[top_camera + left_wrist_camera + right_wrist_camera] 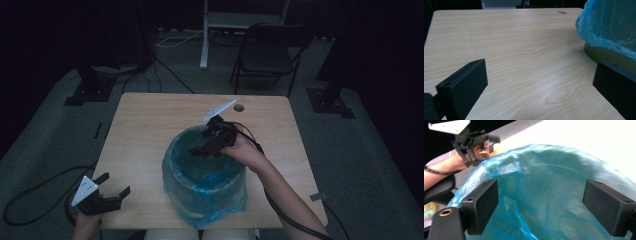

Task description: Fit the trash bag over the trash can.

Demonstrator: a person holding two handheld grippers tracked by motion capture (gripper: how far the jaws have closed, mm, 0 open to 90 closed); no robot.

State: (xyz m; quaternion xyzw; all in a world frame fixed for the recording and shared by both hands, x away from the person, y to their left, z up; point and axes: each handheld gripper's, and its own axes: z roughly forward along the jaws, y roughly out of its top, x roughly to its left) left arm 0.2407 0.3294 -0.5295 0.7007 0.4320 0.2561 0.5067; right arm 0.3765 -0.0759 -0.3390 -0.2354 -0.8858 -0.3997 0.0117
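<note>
The thin, soft, slippery blue liner (205,192) handles best pinched at the bin rim (604,53), where the right gripper (209,142) hovers spread and empty, the left gripper (114,187) likewise released beside the bin.

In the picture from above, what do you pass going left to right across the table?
Left gripper with open jaws at the near left corner → bin lined with a blue bag → right gripper, jaws open, held over the bin's mouth.
</note>
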